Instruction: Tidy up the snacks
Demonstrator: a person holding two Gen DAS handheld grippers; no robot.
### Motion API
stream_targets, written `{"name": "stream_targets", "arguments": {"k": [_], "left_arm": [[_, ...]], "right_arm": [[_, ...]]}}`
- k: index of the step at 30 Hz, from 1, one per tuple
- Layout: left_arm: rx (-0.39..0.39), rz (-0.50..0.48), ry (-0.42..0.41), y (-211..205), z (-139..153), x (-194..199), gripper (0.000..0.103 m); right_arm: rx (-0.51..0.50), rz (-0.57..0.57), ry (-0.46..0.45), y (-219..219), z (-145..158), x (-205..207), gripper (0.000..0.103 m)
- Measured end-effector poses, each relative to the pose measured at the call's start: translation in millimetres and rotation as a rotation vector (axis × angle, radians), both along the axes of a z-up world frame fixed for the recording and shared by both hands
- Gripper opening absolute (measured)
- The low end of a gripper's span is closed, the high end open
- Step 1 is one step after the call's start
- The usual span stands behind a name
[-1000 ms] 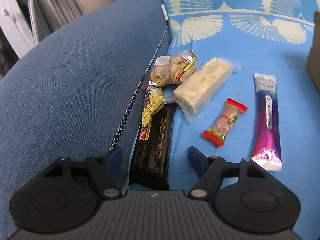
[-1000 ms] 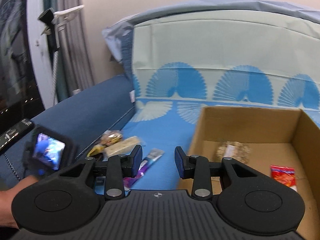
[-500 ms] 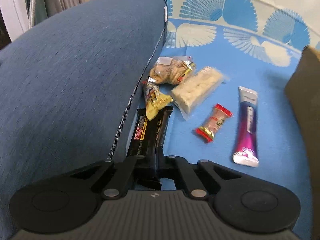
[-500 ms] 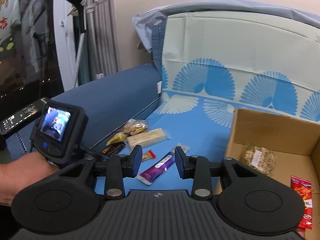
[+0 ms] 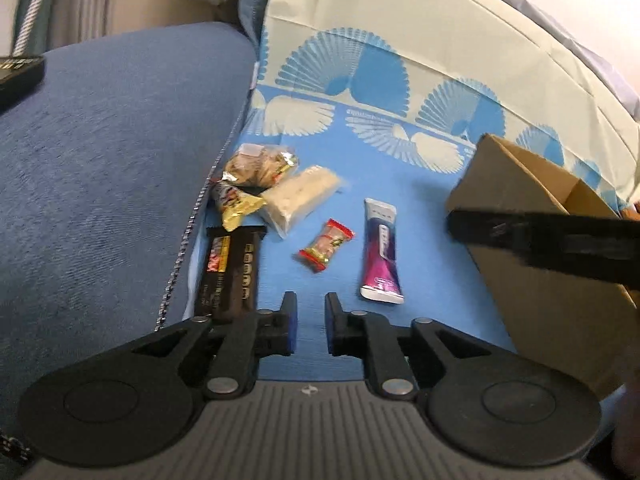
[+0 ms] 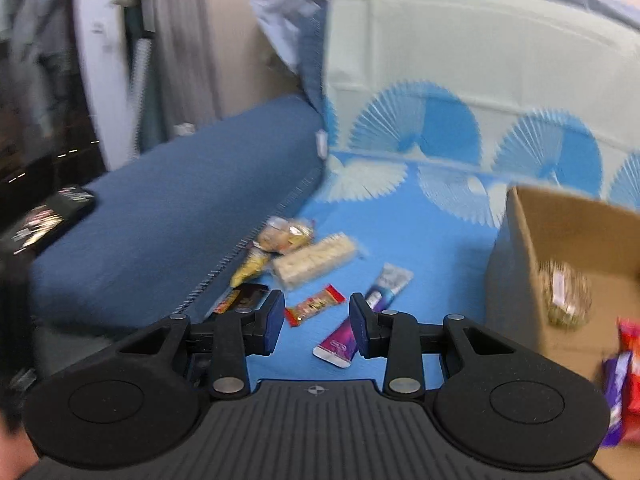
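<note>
Dark brown bar (image 5: 234, 276); purple-white sachet (image 5: 381, 252); red-ended candy (image 5: 326, 245); blue fan-print cover (image 5: 384, 80)

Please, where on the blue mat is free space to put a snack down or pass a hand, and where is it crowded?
Free: the bare mat between the purple tube and the cardboard box, and the strip behind the snacks up to the fan-pattern backrest. Crowded: along the sofa seam, where the dark bar, yellow packet, clear bag and pale bar lie together.
</note>
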State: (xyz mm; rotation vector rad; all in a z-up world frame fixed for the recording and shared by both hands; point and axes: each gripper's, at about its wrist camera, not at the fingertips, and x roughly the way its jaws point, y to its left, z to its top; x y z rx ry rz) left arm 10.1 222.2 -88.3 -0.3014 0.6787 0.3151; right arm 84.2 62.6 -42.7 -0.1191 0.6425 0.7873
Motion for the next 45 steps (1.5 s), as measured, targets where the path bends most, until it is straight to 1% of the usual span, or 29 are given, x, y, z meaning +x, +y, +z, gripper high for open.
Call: {"name": "stream_targets", "arguments": {"k": [1, 3, 5, 7, 10, 11, 12, 14, 16, 17, 18, 19, 20, 21, 24, 26, 29, 30, 32, 34, 35, 36, 37, 40, 43, 44, 45], "left_arm": [[0.000, 0.018, 0.002, 2.6, -0.4, -0.5, 0.029], [0.013, 0.041, 0.012, 4.7, -0.9, -0.6, 0.031], [0.037, 0.054, 0.026, 4.6, -2.0, 1.5, 0.035], [0.061, 0.069, 0.035, 4.1, -2.9, 2.2, 0.046], [0.070, 0.090, 0.034, 7.4, -4.8, 2.4, 0.050], [0.078, 0.094, 0.037, 6.8, -5.1, 2.9, 0.051], [0.087, 0.097, 0.041, 6.3, -5.8, 3.9, 0.053], [0.109, 0.105, 0.054, 4.1, -7.4, 6.2, 0.053], [0.134, 0.121, 0.072, 3.3, -10.3, 11.1, 0.053], [0.148, 0.131, 0.083, 2.8, -12.1, 14.4, 0.053], [0.160, 0.140, 0.093, 2.6, -14.0, 17.9, 0.053], [0.170, 0.148, 0.102, 3.1, -16.1, 21.2, 0.053], [0.178, 0.155, 0.112, 3.4, -18.2, 24.7, 0.053], [0.189, 0.163, 0.126, 3.8, -21.1, 29.3, 0.053], [0.209, 0.175, 0.160, 5.5, -28.5, 39.5, 0.055], [0.222, 0.179, 0.179, 6.2, -32.4, 44.2, 0.056], [0.238, 0.181, 0.181, 5.7, -34.5, 45.9, 0.056], [0.240, 0.182, 0.181, 6.0, -34.5, 45.9, 0.051], [0.243, 0.200, 0.173, 8.4, -32.8, 44.1, 0.030], [0.215, 0.206, 0.147, 12.0, -29.9, 40.9, 0.014], [0.213, 0.206, 0.137, 12.1, -28.1, 38.8, 0.009], [0.214, 0.205, 0.124, 11.3, -25.7, 36.6, 0.000], [0.215, 0.204, 0.117, 10.1, -23.4, 34.9, 0.000], [0.200, 0.184, 0.105, 7.0, -19.2, 31.1, 0.000], [0.210, 0.195, 0.113, 4.9, -15.9, 27.9, 0.000], [0.221, 0.209, 0.111, 4.3, -15.0, 26.7, 0.003], [0.229, 0.217, 0.111, 3.9, -14.4, 26.1, 0.012]], "right_arm": [[-0.012, -0.041, 0.025, 7.1, -7.2, 6.3, 0.038], [-0.035, -0.108, 0.073, 18.9, -22.4, 19.3, 0.038], [-0.067, -0.146, 0.117, 30.3, -39.7, 31.5, 0.038], [-0.112, -0.184, 0.144, 43.1, -58.3, 45.6, 0.039], [-0.144, -0.219, 0.203, 57.0, -79.3, 63.6, 0.045], [-0.161, -0.221, 0.208, 62.5, -85.2, 68.0, 0.051], [-0.180, -0.224, 0.206, 66.9, -89.3, 71.2, 0.054], [-0.215, -0.222, 0.212, 75.9, -97.9, 78.1, 0.054], [-0.242, -0.210, 0.177, 81.9, -101.5, 79.1, 0.051], [-0.256, -0.197, 0.163, 83.8, -100.5, 79.2, 0.037], [-0.260, -0.189, 0.158, 84.0, -98.9, 79.1, 0.030], [-0.264, -0.183, 0.155, 82.8, -96.9, 79.2, 0.026], [-0.269, -0.171, 0.147, 80.2, -94.2, 77.7, 0.020], [-0.275, -0.157, 0.138, 76.7, -91.7, 75.3, 0.017], [-0.300, -0.113, 0.117, 60.9, -81.0, 64.4, 0.017], [-0.301, -0.103, 0.121, 45.6, -70.9, 52.8, 0.016], [-0.295, -0.081, 0.136, 23.2, -55.9, 31.2, 0.016], [-0.298, -0.071, 0.137, 16.7, -51.0, 23.5, 0.016], [-0.300, -0.048, 0.154, 3.7, -41.8, 8.0, 0.016], [-0.290, -0.027, 0.175, -6.3, -34.3, -3.0, 0.016], [-0.281, -0.017, 0.183, -12.5, -29.7, -9.3, 0.016], [-0.273, -0.009, 0.188, -16.5, -26.1, -15.2, 0.016], [-0.264, -0.002, 0.188, -21.0, -23.1, -20.2, 0.016], [-0.240, 0.009, 0.149, -31.0, -19.6, -35.4, 0.016], [-0.218, 0.008, 0.130, -35.6, -27.4, -47.3, 0.016], [-0.220, 0.006, 0.125, -35.8, -31.0, -49.4, 0.016], [-0.221, 0.002, 0.124, -35.0, -33.9, -51.0, 0.016]]}}
